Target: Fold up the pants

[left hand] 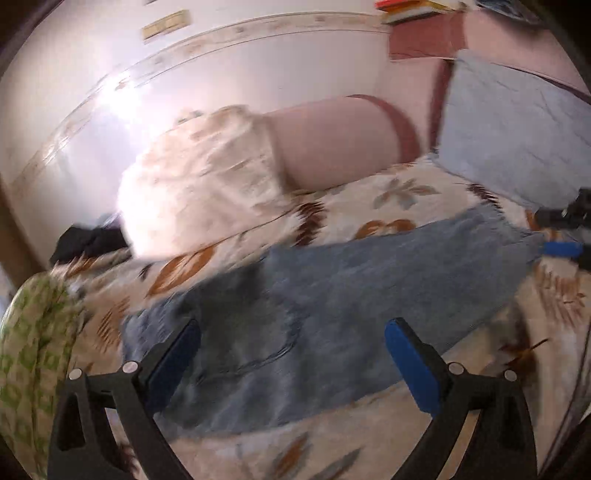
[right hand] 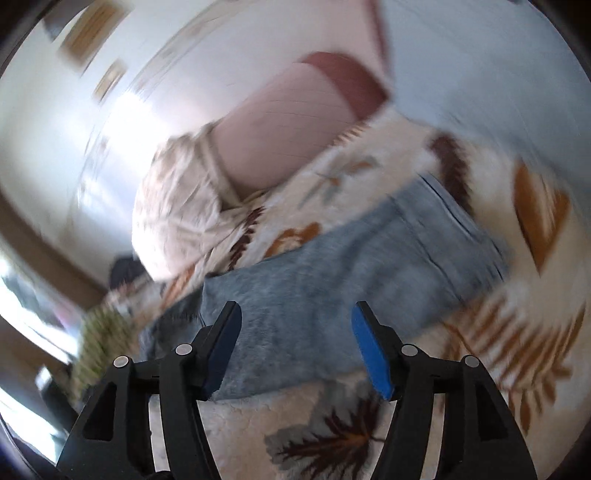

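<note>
Left wrist view first: no lettering comes through the blur, not even on the books [left hand: 413, 9] up on the far ledge. The left gripper [left hand: 291, 328] is spread wide, blue pads [left hand: 412, 365] far apart and nothing between them — released, hanging just above the pants [left hand: 332, 295]. Those pants are light blue denim, lying flat on the bed [left hand: 369, 435] in a long band that runs from the lower left up toward the right, a curved pocket seam showing near the left gripper and a frayed hem at the far right end. Over there at the right edge the other gripper's blue pad [left hand: 561, 249] pokes in beside that hem. Behind the denim sit a cream patterned bundle [left hand: 195, 177], a pink bolster [left hand: 340, 140] and a pale blue pillow [left hand: 513, 136], with a green-and-white cloth [left hand: 33, 350] at the left edge. Now the right wrist view, heavily smeared by motion and again with no writing to read: the right gripper [right hand: 295, 314] stands partly open, pads clear of the cloth, holding nothing. The pants [right hand: 332, 280] stretch across the leaf-print bed cover [right hand: 517, 332] just beyond the fingertips, a stitched seam visible toward the upper right end — the fabric looks doubled, one layer over another at the lower left.
</note>
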Demonstrator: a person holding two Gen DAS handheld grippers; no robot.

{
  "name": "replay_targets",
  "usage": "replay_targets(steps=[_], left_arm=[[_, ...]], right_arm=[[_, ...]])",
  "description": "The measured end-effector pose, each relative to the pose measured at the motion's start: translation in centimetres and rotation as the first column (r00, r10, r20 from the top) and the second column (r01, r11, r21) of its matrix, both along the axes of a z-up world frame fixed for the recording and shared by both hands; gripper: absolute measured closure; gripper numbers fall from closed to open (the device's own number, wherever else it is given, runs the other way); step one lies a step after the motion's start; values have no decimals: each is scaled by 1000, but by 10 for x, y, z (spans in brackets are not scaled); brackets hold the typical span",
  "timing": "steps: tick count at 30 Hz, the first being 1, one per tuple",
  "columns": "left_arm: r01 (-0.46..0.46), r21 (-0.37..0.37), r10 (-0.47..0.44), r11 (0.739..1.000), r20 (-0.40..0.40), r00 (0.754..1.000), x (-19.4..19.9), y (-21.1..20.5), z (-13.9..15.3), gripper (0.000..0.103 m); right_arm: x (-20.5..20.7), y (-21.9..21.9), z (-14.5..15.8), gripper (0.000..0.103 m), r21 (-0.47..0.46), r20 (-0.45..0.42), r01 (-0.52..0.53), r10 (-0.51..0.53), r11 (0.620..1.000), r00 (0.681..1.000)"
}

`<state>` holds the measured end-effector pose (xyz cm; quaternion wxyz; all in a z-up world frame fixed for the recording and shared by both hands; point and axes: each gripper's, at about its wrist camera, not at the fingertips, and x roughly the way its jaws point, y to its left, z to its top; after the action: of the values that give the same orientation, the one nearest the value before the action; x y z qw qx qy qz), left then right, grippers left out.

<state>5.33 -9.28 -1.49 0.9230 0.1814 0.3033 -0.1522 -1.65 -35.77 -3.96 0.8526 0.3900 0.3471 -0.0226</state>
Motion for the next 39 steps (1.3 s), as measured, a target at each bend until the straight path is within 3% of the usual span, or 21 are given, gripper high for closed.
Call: replay_targets(steps=[4,9,13,16,20,27,30,35,39], left_arm=[[122,42,-120,992,-34,992,20,-52,13,2],[228,81,-220,970,-102,970,59,-120,14,2],[315,95,-294,944,-187,937,85,-170,1,2],[372,128,-339,919,-225,914,100,-206,-13,11],[441,133,-389,888,-298,872,120,-240,-34,24],[576,62,-500,815,-427,754,137,-281,-62,28],[608,56,-521,792,-458,721,142,-295,-72,30],[653,2,-567,757,-495,658,149,-316,-80,33],[691,-39,-596,721,-542,592,151,-331,-88,42]], right_arm=[[-19,-42,-33,40,211,-23,127,-125,969,992],[-31,-66,-65,40,387,-86,245,-229,889,969],[-31,-77,-78,40,442,-120,294,-269,847,956],[-25,-87,-81,40,433,-129,328,-302,840,945],[-21,-100,-102,42,490,-180,374,-328,787,927],[-10,-103,-104,42,470,-167,398,-363,788,917],[-11,-100,-104,43,441,-162,411,-379,798,911],[-15,-102,-108,60,450,-178,449,-415,772,892],[-17,-103,-111,66,451,-180,450,-416,771,892]])
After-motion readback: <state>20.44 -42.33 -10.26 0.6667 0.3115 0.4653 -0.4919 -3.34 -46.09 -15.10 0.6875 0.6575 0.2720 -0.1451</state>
